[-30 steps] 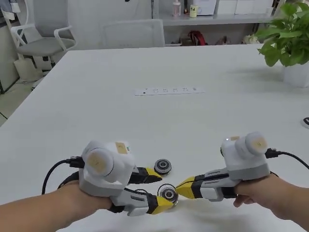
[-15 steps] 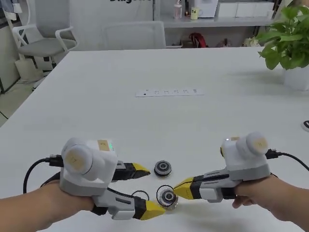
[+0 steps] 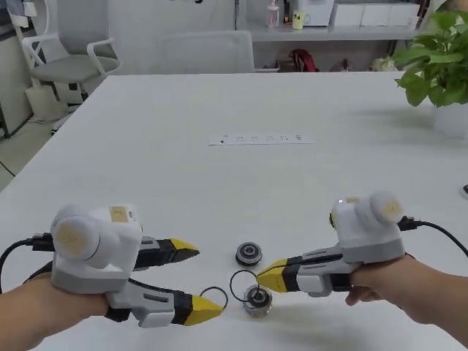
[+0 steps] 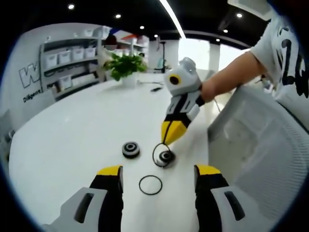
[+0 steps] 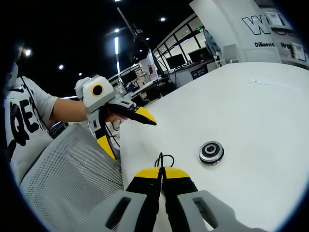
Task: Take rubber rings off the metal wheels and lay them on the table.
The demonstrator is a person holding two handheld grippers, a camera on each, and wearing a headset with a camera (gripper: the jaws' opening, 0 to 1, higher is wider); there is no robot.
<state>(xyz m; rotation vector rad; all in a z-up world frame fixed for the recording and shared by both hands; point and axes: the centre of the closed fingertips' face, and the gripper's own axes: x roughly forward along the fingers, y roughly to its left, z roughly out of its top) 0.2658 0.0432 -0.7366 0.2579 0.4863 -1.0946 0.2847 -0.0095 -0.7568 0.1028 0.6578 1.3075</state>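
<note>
1 rubber ring [image 4: 150,185] lies flat on the white worktop [image 3: 292,183] between the wide-apart jaws of the left hand-held gripper [image 3: 209,280], while the right hand-held gripper [image 3: 262,276] is clenched on a 2nd ring [image 3: 241,285] touching a metal wheel [image 3: 257,300], with the other wheel [image 3: 248,254] just beyond.

The bench [image 3: 219,175] is smooth matt white. Near wheel [image 3: 257,300] and far wheel [image 3: 248,254] gleam as bare metal. The loose ring [image 3: 213,297] and the pinched ring [image 3: 240,282] look thin matt black rubber.
</note>
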